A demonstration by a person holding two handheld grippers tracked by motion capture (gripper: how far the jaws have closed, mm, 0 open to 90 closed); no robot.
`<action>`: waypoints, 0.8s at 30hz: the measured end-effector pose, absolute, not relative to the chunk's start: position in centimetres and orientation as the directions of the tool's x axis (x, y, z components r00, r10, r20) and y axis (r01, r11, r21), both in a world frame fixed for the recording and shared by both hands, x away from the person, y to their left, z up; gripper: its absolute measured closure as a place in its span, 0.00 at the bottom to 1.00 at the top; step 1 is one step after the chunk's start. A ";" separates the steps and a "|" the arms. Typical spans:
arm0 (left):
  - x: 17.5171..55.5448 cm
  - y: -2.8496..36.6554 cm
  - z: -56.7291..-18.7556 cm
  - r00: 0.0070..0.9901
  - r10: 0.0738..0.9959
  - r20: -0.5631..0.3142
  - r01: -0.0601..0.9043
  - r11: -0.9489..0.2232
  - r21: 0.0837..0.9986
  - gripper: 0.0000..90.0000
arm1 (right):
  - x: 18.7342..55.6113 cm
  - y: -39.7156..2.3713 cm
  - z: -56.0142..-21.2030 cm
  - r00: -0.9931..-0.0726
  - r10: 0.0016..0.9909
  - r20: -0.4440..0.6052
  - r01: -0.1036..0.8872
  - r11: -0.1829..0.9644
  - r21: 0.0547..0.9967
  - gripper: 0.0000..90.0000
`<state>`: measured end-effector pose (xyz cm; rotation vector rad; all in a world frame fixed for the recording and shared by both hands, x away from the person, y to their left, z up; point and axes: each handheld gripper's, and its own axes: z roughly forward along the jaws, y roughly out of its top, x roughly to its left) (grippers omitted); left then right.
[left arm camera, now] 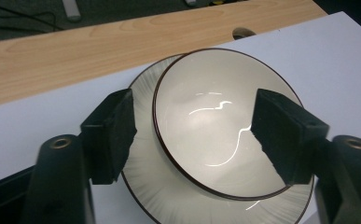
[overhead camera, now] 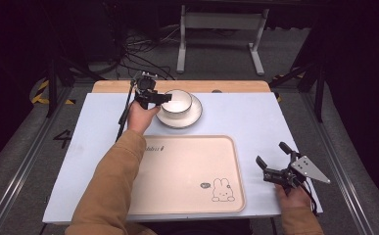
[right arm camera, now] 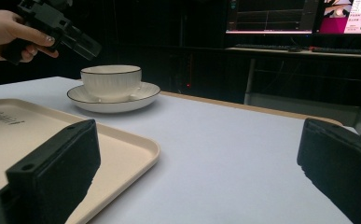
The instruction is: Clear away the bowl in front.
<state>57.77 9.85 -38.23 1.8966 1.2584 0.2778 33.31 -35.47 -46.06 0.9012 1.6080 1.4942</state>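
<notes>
One bowl [overhead camera: 178, 101] sits in one saucer [overhead camera: 180, 117] at the far side of the table, a little left of its middle; both are cream with a thin dark rim, and the bowl stands off-centre in the saucer. One beige tray [overhead camera: 187, 171] lies nearer the person, with a small rabbit drawing [overhead camera: 222, 190] in its near right corner and nothing on it. Two grippers are in play. The left gripper [left arm camera: 194, 135] hangs just above the bowl, its jaws part open and straddling the bowl's left rim, one pad over the saucer outside the bowl and the other over the bowl's hollow; the pads do not press on anything. The right gripper [overhead camera: 271, 160] rests low over the table just right of the tray, jaws spread wide with nothing between them. One sheet of pale blue-white covering [overhead camera: 246, 117] spreads over the table, and a strip of light wood [overhead camera: 113, 86] shows along its far edge. Beyond lie a grey floor [overhead camera: 216, 58] with loose black cables [overhead camera: 138, 54], a metal stand [overhead camera: 221, 29], and lit monitors [right arm camera: 304, 16] in a dark room.
</notes>
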 end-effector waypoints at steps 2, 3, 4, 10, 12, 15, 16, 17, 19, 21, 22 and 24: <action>58.1 9.9 -38.7 0.462 0.849 -0.256 0.679 -0.153 0.718 0.37 | 33.3 -35.5 -46.1 -0.471 0.880 -0.061 0.004 0.071 0.997 0.00; 58.2 10.0 -38.9 0.450 0.853 -0.263 0.688 -0.144 0.711 0.37 | 33.3 -35.5 -46.1 -0.470 0.880 -0.061 0.003 0.071 0.997 0.00; 58.3 10.0 -39.0 0.445 0.856 -0.263 0.692 -0.143 0.707 0.37 | 33.3 -35.5 -46.1 -0.470 0.880 -0.061 0.003 0.071 0.997 0.00; 58.8 9.8 -40.2 0.433 0.872 -0.227 0.717 -0.180 0.674 0.26 | 33.3 -35.5 -46.1 -0.471 0.880 -0.062 0.003 0.071 0.997 0.00; 59.0 9.6 -40.6 0.429 0.871 -0.240 0.729 -0.177 0.662 0.27 | 33.3 -35.5 -46.1 -0.471 0.880 -0.063 0.002 0.072 0.997 0.00; 59.2 9.4 -41.1 0.433 0.867 -0.245 0.737 -0.185 0.650 0.30 | 33.3 -35.5 -46.1 -0.471 0.880 -0.062 0.002 0.072 0.997 0.00; 59.2 9.3 -41.3 0.429 0.867 -0.252 0.743 -0.180 0.644 0.31 | 33.3 -35.5 -46.1 -0.471 0.880 -0.062 0.003 0.071 0.997 0.00; 59.2 9.3 -41.3 0.429 0.867 -0.252 0.743 -0.180 0.644 0.33 | 33.3 -35.5 -46.1 -0.471 0.880 -0.062 0.002 0.071 0.997 0.00; 59.4 9.3 -41.6 0.425 0.866 -0.264 0.754 -0.176 0.633 0.34 | 33.3 -35.5 -46.1 -0.471 0.880 -0.062 0.002 0.071 0.997 0.00; 59.5 9.2 -41.9 0.418 0.867 -0.272 0.760 -0.170 0.627 0.35 | 33.3 -35.5 -46.1 -0.471 0.880 -0.063 0.001 0.072 0.997 0.00; 59.5 9.2 -41.9 0.420 0.866 -0.272 0.760 -0.171 0.627 0.36 | 33.3 -35.5 -46.1 -0.471 0.880 -0.064 0.001 0.073 0.997 0.00; 59.6 9.1 -42.1 0.415 0.865 -0.282 0.765 -0.164 0.623 0.38 | 33.3 -35.5 -46.1 -0.473 0.879 -0.062 0.000 0.071 0.997 0.00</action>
